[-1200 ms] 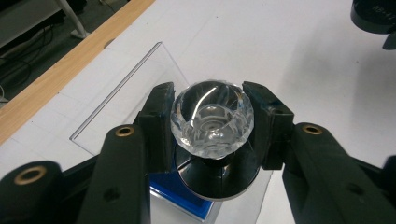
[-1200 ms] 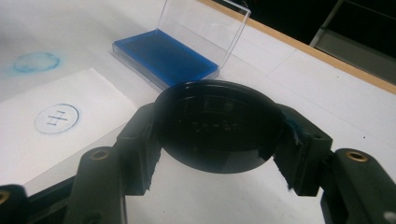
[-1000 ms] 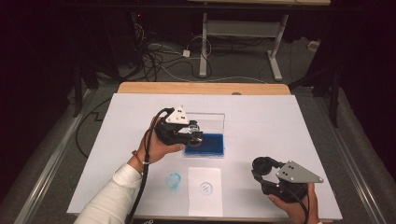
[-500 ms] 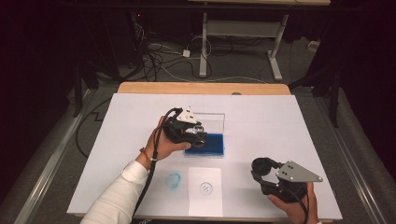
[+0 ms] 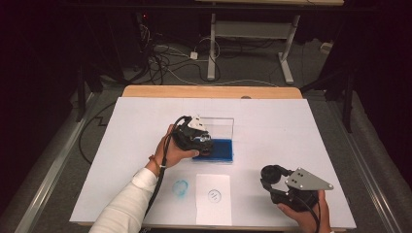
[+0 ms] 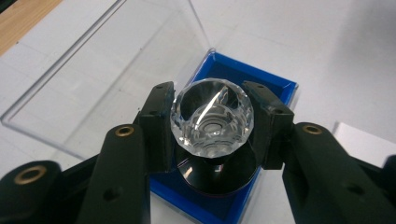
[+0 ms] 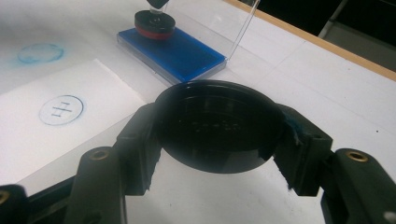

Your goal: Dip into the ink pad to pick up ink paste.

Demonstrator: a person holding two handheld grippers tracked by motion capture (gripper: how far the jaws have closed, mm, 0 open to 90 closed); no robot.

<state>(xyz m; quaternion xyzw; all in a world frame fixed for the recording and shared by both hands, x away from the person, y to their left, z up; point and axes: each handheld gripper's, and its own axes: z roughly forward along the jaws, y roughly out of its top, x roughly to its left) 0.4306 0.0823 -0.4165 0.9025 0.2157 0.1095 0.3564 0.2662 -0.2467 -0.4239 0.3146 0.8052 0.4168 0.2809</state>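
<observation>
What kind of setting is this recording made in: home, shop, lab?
Most likely a lab or recording workspace: a white-covered table in a dark room, loose cables on the floor behind it, and a bare desk frame beyond. On the table lie a blue ink pad and a stamped paper.

Blue ink pad, perhaps red-rimmed stamp

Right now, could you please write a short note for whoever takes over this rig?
Left hand-held gripper: shut on the stamp by its clear knob, its base on the blue ink pad, whose clear lid stands open.
Right hand-held gripper: shut on the black cap, near the table's front edge.
Done: one mark on the paper, a blue smudge beside it.
Left: probably stamp again, then cap the stamp.
</observation>
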